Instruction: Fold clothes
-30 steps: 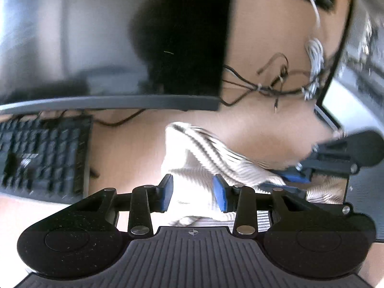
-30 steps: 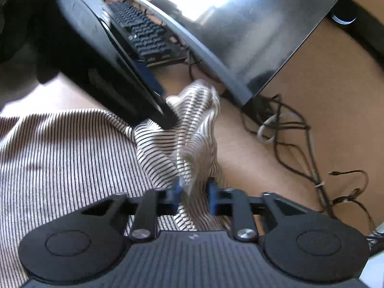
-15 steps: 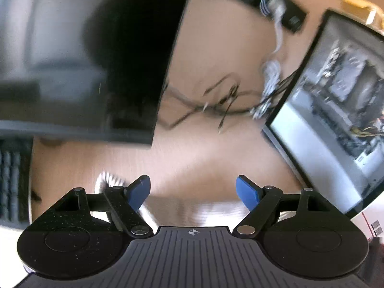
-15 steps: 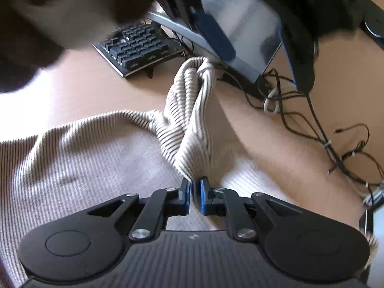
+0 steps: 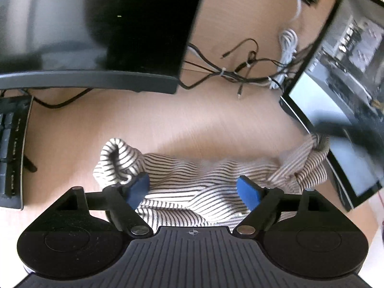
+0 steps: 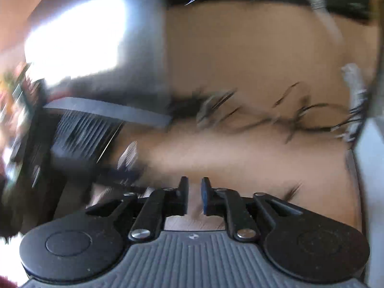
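Since half a second ago the left tongs (image 5: 193, 189) have dropped back over the striped garment (image 5: 192, 180), blue pads spread wide with cloth lying between them ungripped, while the right tongs (image 6: 194, 198) have swung off the fabric they pinched. Left wrist view alone shows the garment, bunched across the lower middle of the frame on the worktop (image 5: 204, 120), below the dark monitor (image 5: 96, 28) at upper left and cables (image 5: 240, 72) at upper right. Right wrist view is heavily blurred: pads nearly together with a narrow gap, whether anything sits in it I cannot tell.
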